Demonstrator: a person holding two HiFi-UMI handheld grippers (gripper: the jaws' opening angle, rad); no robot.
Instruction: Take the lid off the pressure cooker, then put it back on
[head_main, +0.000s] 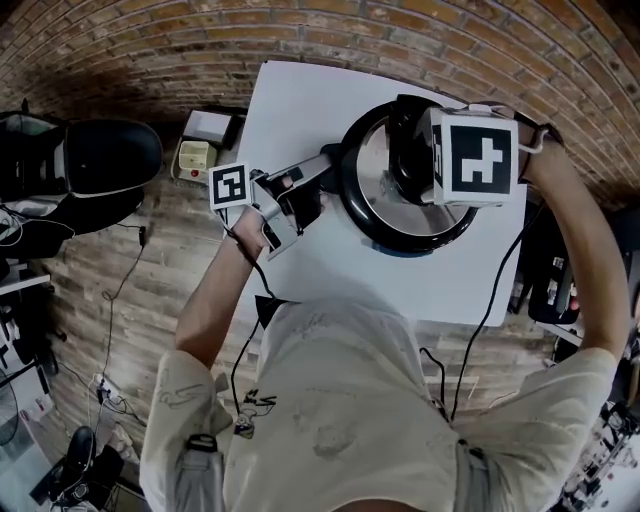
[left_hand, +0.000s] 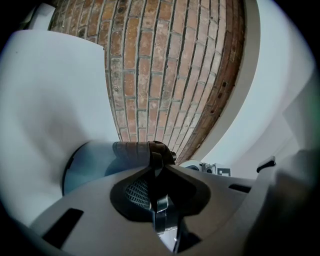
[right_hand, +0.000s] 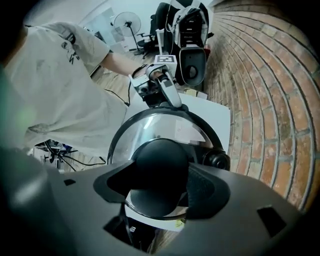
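Left gripper (head_main: 298, 192) is clamping the long black handle (head_main: 322, 166) of the lidded steel pressure cooker (head_main: 395, 238) on the white table (head_main: 290, 100), bracing it. Right gripper (right_hand: 160, 187) is pinching the lid's round black knob (right_hand: 159, 159), likely for twisting.

White table (head_main: 290, 110), far edge close to the brick wall (head_main: 150, 40). Wood-plank floor (head_main: 130, 290) below, cables (head_main: 105, 390) strewn at left. Black chair (head_main: 100, 160) off the table's left edge, beige box (head_main: 195, 155) betw. them. Pedestal fan (right_hand: 131, 21) in bg, lit bright.
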